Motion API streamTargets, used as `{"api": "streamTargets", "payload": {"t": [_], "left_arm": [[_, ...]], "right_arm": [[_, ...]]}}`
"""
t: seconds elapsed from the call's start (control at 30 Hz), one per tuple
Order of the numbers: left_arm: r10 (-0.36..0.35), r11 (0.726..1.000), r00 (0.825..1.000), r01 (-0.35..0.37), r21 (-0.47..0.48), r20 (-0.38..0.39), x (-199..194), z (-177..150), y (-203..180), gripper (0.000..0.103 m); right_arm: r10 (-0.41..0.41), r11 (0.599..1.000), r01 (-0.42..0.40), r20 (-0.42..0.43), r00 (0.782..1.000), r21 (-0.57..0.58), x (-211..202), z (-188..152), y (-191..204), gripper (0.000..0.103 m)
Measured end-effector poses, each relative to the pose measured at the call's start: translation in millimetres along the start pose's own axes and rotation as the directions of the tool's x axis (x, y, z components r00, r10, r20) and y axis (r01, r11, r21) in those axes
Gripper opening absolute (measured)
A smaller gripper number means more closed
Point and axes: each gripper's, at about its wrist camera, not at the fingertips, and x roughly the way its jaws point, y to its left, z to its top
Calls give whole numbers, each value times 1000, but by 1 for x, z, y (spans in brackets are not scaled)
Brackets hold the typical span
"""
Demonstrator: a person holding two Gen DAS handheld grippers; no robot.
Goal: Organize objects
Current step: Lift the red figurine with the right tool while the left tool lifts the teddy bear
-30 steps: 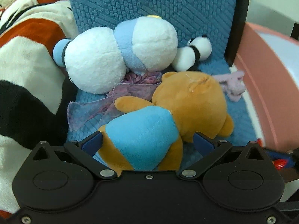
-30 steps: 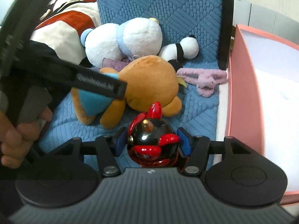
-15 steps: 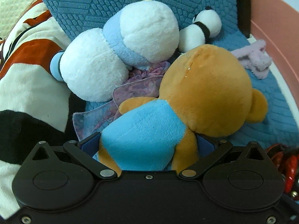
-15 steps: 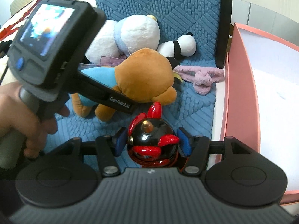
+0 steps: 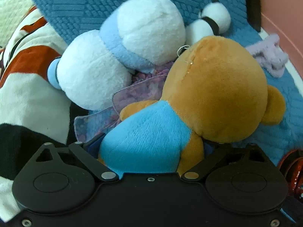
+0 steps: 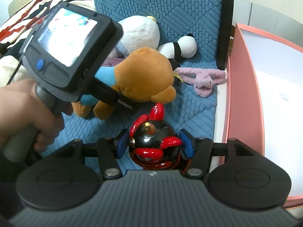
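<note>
Plush toys crowd a blue quilted cushion (image 5: 94, 5) whose back stands upright behind them. The left gripper (image 5: 149, 147) straddles the body of a brown teddy bear (image 5: 217, 94) in a light-blue shirt; its jaws have just been closing, with the bear's torso between them, and its blue pads (image 5: 94, 144) sit against the shirt's sides, though whether they already press into the plush cannot be told. The bear lies on its front with its big head pointing away from the camera. Just behind it, touching, lies a white plush with a pale-blue band (image 5: 123, 43), and a purple patterned cloth (image 5: 136, 92) shows between the two. A small panda plush (image 5: 212, 22) lies against the cushion back further on, and a lilac fuzzy toy (image 5: 269, 56) rests near the cushion's edge, beside a pink box (image 6: 244, 87) with a white interior. In the right wrist view the right gripper (image 6: 154, 143) is clamped on a glossy black-and-red figurine (image 6: 153, 141) with a golden beak, one pad on each side of it, held just above the cushion near the bear's ear. A person's hand (image 6: 24, 111) grasps the handle of the left tool, whose small screen is lit. A striped red, white and black blanket (image 5: 24, 75) lies left of the cushion.
</note>
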Motion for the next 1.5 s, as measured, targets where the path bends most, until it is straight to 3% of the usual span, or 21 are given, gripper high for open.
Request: {"api": "streamTargets", "payload": {"t": [0.23, 0.33, 0.43, 0.53, 0.6, 0.7, 0.77, 0.83, 0.93, 1.0, 1.33, 1.4, 1.5], "left_arm": [[-55, 987, 998, 55, -148, 9, -17, -9, 18, 86], [-101, 970, 995, 99, -224, 5, -29, -16, 29, 85], [-167, 935, 986, 159, -317, 4, -42, -26, 44, 86], [-254, 875, 967, 230, -425, 1, -55, -39, 61, 86], [-330, 807, 944, 292, -513, 17, -62, -51, 74, 87], [-385, 733, 923, 326, -597, 31, -67, -70, 85, 89], [-417, 700, 908, 343, -626, 32, -63, -78, 88, 89], [-418, 704, 908, 333, -627, 13, -57, -78, 88, 90], [-385, 728, 923, 310, -611, 9, -52, -73, 87, 91], [-350, 755, 937, 284, -591, 3, -47, -66, 84, 92], [-251, 856, 968, 231, -462, 19, -38, -36, 66, 92], [-253, 862, 967, 233, -450, 17, -36, -34, 63, 88], [-293, 849, 956, 271, -455, 23, -36, -33, 60, 77]], "right_arm": [[-3, 1000, 2, 13, 1000, 25, 5, 2, -2, 61], [-10, 999, 10, 20, 1000, 35, 6, 1, -1, 61], [-8, 999, 7, 25, 1000, 42, 6, 1, -2, 61], [-3, 999, 1, 29, 1000, 47, 4, 1, -2, 61], [2, 999, -4, 28, 1000, 52, 3, -1, -3, 61], [8, 998, -9, 23, 1000, 59, 3, -3, -2, 61], [9, 998, -10, 15, 1000, 57, 6, -3, -2, 61], [6, 998, -6, 8, 1000, 56, 9, -4, -1, 61], [0, 998, 1, -7, 1000, 61, 14, -6, -1, 61], [-5, 998, 6, -9, 1000, 64, 17, -7, -1, 61], [-27, 997, 25, 25, 999, 68, 23, -6, -2, 62], [-26, 998, 25, 24, 999, 59, 25, -6, -1, 61], [-24, 998, 23, 22, 999, 65, 28, -7, -1, 61]]}}
